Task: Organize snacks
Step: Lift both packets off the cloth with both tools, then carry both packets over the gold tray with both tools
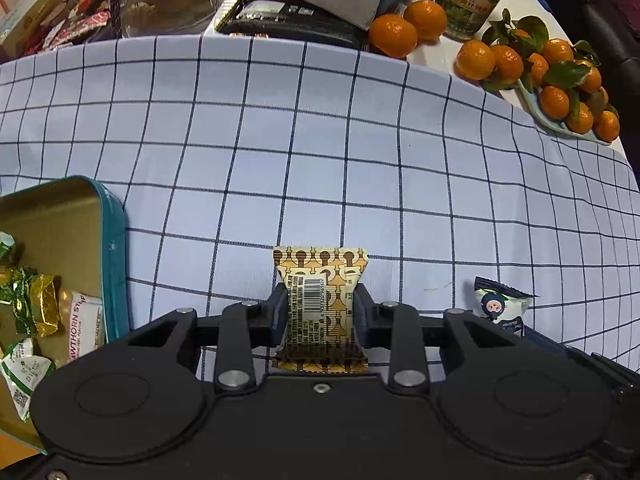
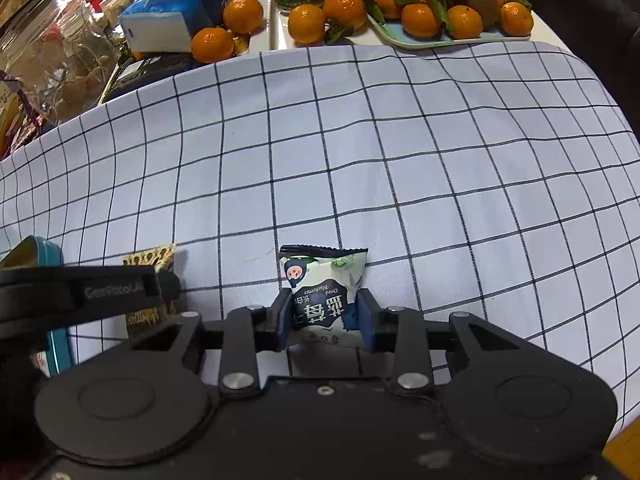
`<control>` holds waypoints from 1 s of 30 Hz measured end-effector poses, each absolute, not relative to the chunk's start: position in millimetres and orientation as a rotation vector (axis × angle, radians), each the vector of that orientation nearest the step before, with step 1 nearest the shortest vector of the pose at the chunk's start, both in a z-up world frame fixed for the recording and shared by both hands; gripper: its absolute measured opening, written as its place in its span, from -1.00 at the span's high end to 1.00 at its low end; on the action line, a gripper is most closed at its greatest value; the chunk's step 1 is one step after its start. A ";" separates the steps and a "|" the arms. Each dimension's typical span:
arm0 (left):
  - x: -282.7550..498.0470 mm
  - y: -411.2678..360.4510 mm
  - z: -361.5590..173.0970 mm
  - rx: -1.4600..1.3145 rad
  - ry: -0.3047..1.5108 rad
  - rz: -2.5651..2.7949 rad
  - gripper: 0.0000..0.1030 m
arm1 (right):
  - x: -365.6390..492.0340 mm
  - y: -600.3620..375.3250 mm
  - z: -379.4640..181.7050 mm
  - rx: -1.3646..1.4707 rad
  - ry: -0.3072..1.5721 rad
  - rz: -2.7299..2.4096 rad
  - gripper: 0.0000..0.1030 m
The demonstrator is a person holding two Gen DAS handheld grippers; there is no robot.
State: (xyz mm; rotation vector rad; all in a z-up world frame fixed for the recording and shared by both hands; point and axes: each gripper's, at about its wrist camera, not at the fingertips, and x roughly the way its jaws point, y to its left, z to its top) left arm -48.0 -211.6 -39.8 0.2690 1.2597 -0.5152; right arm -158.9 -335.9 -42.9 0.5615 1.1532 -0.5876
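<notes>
On a checked tablecloth (image 1: pixel 320 140), the left gripper (image 1: pixel 320 312) pinches a gold patterned snack packet (image 1: pixel 320 300); the right gripper (image 2: pixel 324 316) is closed on a white blueberry packet (image 2: pixel 320 292). Lift each straight up and carry it over the teal rim of the tin (image 1: pixel 114 264), just left, before letting go.

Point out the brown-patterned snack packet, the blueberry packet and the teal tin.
brown-patterned snack packet (image 1: pixel 320 300), left wrist view, on its barcode panel.
blueberry packet (image 2: pixel 320 292), right wrist view, on its printed front.
teal tin (image 1: pixel 114 264), left wrist view, on its outer side wall.
</notes>
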 end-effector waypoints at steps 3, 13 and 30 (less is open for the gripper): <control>-49.6 -209.1 -28.9 0.273 1.224 -0.518 0.20 | -156.3 -338.4 -35.3 0.573 1.129 -0.602 0.32; -51.6 -196.0 -6.8 0.302 1.158 -0.528 0.20 | -153.9 -342.7 -18.2 0.627 1.065 -0.659 0.32; -51.1 -109.3 27.0 0.276 1.023 -0.414 0.20 | -154.4 -279.2 8.6 0.476 0.978 -0.607 0.32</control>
